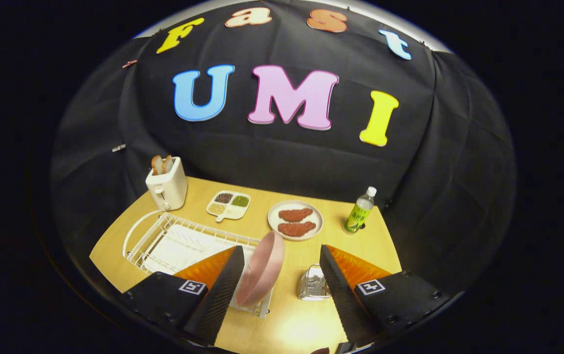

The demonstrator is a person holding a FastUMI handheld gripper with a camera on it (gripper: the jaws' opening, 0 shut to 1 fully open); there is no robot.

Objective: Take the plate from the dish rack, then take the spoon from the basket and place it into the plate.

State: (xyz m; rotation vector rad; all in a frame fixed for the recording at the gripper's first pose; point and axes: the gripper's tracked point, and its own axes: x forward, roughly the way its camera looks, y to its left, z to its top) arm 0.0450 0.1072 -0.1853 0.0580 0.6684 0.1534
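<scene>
A pink plate stands on edge at the near right end of the white wire dish rack, between my fingers and close to the left one. My gripper is open, held above the table, and neither finger touches the plate. A small metal mesh basket sits on the wooden table just inside my right finger. I cannot make out the spoon in it. My left finger overlaps the rack's near corner.
A white toaster with bread stands at the table's back left. Beyond the rack are a four-part white snack tray, a plate with two brown patties and a green bottle. Bare wooden table lies near me.
</scene>
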